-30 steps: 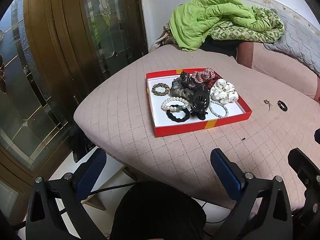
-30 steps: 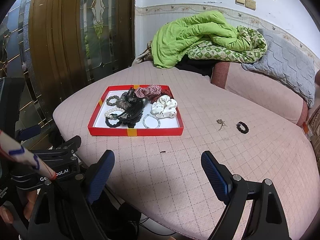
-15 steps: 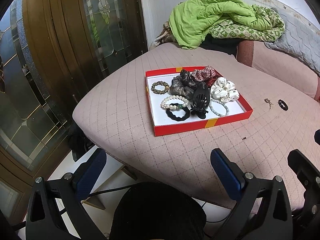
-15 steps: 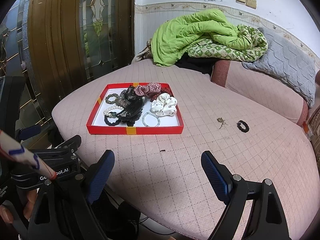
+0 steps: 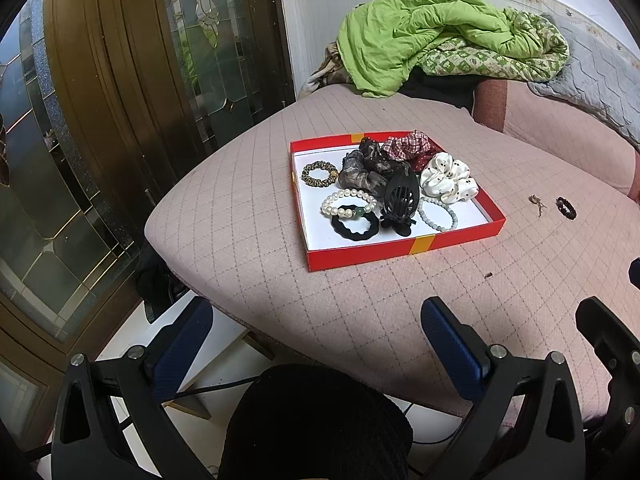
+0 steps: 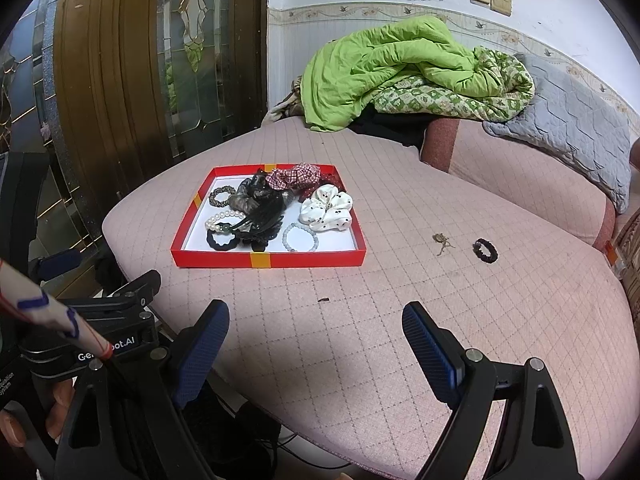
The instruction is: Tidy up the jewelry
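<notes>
- On the pink quilted bed point(image 5: 256, 240), near its front corner, sits a shallow red tray point(image 5: 400, 249) with a white floor; it holds the jewelry and hair pieces.
- Inside the tray: a pearl bracelet point(image 5: 347, 204) overlapping a black hair tie point(image 5: 354, 227), a black claw clip point(image 5: 401, 200) beside them, a pale bead bracelet point(image 5: 438, 213) toward the front right corner, a white dotted scrunchie point(image 5: 448, 178) behind that, a checked red scrunchie point(image 5: 406, 146) at the back wall, and a gold-and-black band point(image 5: 319, 173) on the left side.
- Right of the tray, well apart, a small black ring point(image 6: 485, 249) and a brownish scrap point(image 6: 442, 241) lie on the cover.
- Behind the tray, a green quilt point(image 6: 384, 68) is heaped against the wall.
- Nearer than the tray, the left gripper point(image 5: 316, 338) and the right gripper point(image 6: 316, 344) hang over the bed's front edge, jaws spread wide and empty.
- Left of the tray stands a wooden door point(image 5: 120, 80) with glass panels.
</notes>
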Demonstrator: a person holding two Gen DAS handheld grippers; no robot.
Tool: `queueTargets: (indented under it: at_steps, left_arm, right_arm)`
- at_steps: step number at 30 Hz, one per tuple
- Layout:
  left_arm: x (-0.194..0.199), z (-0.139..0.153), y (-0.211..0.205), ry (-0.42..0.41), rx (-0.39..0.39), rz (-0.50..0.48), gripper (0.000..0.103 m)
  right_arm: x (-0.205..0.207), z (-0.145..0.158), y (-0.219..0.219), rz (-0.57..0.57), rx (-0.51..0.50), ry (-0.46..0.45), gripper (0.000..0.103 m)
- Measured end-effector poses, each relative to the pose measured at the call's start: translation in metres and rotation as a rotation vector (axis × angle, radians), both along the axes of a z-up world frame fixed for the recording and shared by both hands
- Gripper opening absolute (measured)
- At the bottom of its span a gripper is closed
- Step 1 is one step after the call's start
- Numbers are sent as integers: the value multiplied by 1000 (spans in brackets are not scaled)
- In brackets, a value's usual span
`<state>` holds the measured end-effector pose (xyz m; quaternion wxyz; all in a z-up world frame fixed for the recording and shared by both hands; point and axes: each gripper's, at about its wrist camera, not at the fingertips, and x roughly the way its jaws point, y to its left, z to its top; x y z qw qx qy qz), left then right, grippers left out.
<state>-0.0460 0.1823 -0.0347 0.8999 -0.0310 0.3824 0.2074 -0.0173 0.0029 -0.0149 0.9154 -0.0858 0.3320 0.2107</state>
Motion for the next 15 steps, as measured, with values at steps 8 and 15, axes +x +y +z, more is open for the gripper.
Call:
queueTargets:
  at_steps: [8,15]
  left_arm:
    - [-1,-1,0,0,0,2,103]
    - [0,-1,0,1,1,1,103]
  right_arm:
    - [0,0,-1,2,0,2,91]
    - [0,0,-2,3,-1,2,91]
